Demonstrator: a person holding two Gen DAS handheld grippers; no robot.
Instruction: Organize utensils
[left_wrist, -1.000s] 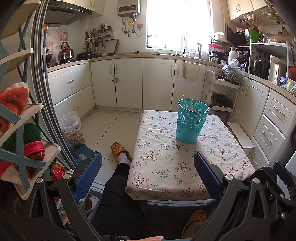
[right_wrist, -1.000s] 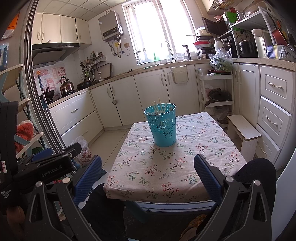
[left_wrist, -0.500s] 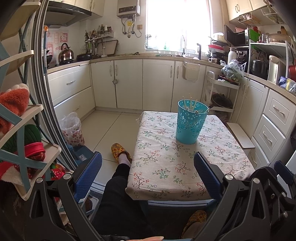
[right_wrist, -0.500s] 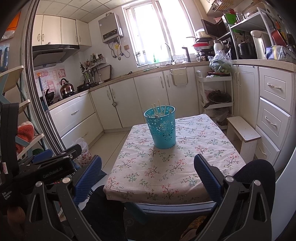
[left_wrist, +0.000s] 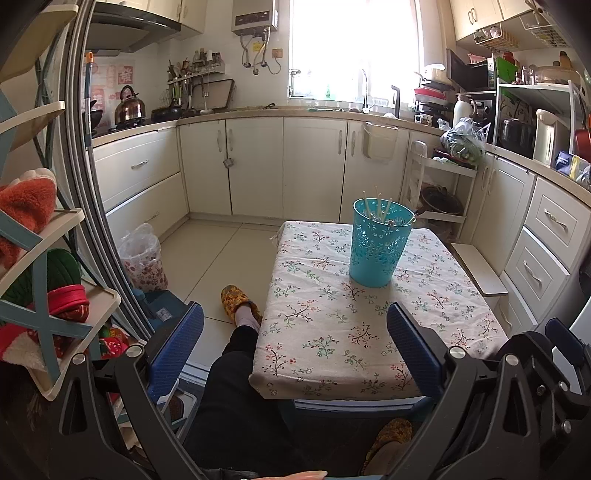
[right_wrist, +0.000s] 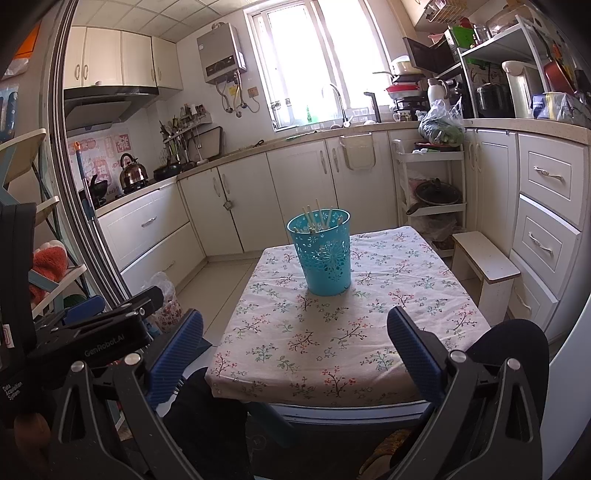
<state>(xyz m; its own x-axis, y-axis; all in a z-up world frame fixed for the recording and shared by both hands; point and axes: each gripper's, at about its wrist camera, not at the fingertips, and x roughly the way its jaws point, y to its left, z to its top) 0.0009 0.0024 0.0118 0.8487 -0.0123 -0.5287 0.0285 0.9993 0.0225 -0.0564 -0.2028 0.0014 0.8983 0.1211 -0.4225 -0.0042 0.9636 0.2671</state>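
While both grippers are hanging wide open and empty short of the near edge of the table (left_wrist: 332, 384), a teal plastic bucket (left_wrist: 377, 246) is standing upright on the far half of the floral cloth. The bucket is round, tapering toward its base, its wall punched with small flower-shaped holes. Pale chopsticks (left_wrist: 380, 208) are leaning inside it, their tips poking above the rim. The left gripper (left_wrist: 295, 350) is showing ribbed blue pads on black arms, and the right gripper (right_wrist: 295, 350) is looking the same. The cloth is draping over the table's edges.
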